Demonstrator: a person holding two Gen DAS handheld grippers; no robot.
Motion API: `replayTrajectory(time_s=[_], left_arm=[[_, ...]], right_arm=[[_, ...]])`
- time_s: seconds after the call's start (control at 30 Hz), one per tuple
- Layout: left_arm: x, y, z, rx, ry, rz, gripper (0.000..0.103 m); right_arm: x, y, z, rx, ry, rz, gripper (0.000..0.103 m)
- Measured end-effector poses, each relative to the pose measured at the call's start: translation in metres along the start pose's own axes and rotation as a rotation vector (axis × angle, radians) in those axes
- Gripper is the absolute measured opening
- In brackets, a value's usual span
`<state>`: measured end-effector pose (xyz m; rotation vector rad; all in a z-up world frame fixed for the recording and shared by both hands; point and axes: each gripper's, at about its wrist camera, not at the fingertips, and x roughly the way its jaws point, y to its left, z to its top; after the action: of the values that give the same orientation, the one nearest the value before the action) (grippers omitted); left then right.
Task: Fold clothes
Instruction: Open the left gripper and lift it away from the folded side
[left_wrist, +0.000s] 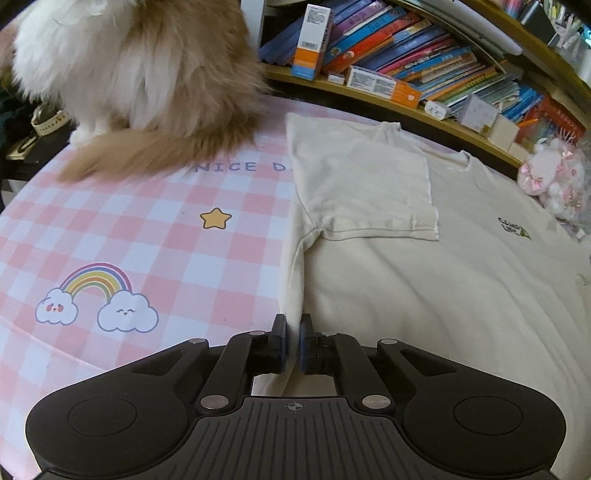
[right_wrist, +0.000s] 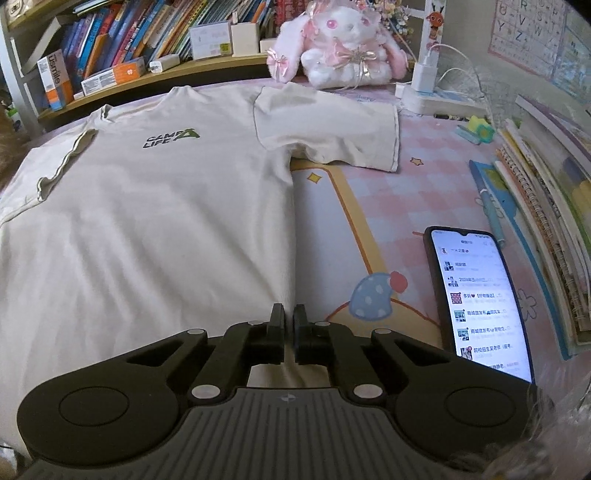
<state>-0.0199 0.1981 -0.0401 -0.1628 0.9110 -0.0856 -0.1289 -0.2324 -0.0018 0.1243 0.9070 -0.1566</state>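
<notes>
T-shirt (left_wrist: 424, 295), cream cotton knit with a small green chest print, lies face up and flat on a pink checked mat (left_wrist: 155, 229). Its long axis runs from the hem at the near edge to the collar at the far side, beside a bookshelf (left_wrist: 406, 62).

Left sleeve (left_wrist: 365, 184): already turned inward over the chest. Right sleeve (right_wrist: 332, 129): spread outward on the mat, unfolded.

Left gripper (left_wrist: 293, 343) sits at the near left side seam, jaws clenched on a raised ridge of the shirt's edge. Right gripper (right_wrist: 289, 332) sits at the near right side seam, jaws nearly together over the fabric edge; it appears to pinch that edge, though the contact itself is hard to confirm. From each gripper the garment extends straight ahead and inward toward the centre line.

Governing relation: the unfolded side lies directly ahead of the right gripper, so the right hand is the nearer one for the next fold, judged to be a lateral carry of that edge toward the left.

Materials: the knit is soft and limp, with shallow wrinkles; it will likely drape and drag, not hold a crease. Hems are stitched and slightly stiffer.

Obstructions: a long-haired cat (left_wrist: 140, 74) sits on the mat's far left, apart from the shirt. A lit phone (right_wrist: 480, 302) lies on the right, clear of the cloth. A plush rabbit (right_wrist: 343, 44) sits just beyond the right sleeve.
</notes>
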Motion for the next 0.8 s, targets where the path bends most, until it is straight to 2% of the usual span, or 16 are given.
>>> replayTrajectory(time_s=[0.17,0.23,0.27,0.3,0.33,0.37,0.4,0.43,0.53,0.6,0.67,0.77,0.8], left_arm=[[-0.005,0.002,-0.001,0.004,-0.024,-0.016,0.016],[-0.013,-0.001,-0.001,0.016,-0.054,-0.025,0.026],[-0.017,-0.004,0.0,0.03,-0.071,-0.024,0.036],[-0.022,-0.007,0.0,0.047,-0.091,-0.022,0.051],[-0.027,-0.011,0.0,0.067,-0.113,-0.018,0.058],[-0.032,-0.014,0.001,0.084,-0.135,-0.017,0.067],[-0.036,-0.017,0.0,0.098,-0.156,-0.02,0.072],[-0.041,-0.021,0.0,0.111,-0.171,-0.023,0.074],[-0.048,-0.029,-0.004,0.128,-0.184,-0.029,0.082],[-0.052,-0.034,-0.01,0.133,-0.183,-0.024,0.091],[-0.053,-0.038,-0.019,0.137,-0.173,-0.011,0.095],[-0.053,-0.042,-0.035,0.136,-0.134,-0.008,0.096],[-0.053,-0.043,-0.04,0.144,-0.119,-0.016,0.096]], right_arm=[[0.001,0.005,-0.003,0.01,-0.009,-0.041,0.006],[0.0,0.005,-0.004,0.03,-0.011,-0.057,0.01],[-0.003,0.006,-0.004,0.043,-0.017,-0.066,0.013],[-0.006,0.006,-0.004,0.053,-0.028,-0.077,0.022],[-0.01,0.007,-0.005,0.062,-0.04,-0.089,0.039],[-0.015,0.01,-0.005,0.063,-0.059,-0.102,0.049],[-0.019,0.012,-0.005,0.064,-0.078,-0.115,0.061],[-0.024,0.016,-0.005,0.059,-0.097,-0.125,0.07],[-0.038,0.028,-0.005,0.051,-0.137,-0.139,0.084],[-0.045,0.036,-0.007,0.052,-0.153,-0.138,0.087],[-0.051,0.043,-0.01,0.058,-0.156,-0.131,0.088],[-0.058,0.055,-0.018,0.068,-0.15,-0.122,0.09],[-0.06,0.059,-0.021,0.07,-0.147,-0.12,0.094]])
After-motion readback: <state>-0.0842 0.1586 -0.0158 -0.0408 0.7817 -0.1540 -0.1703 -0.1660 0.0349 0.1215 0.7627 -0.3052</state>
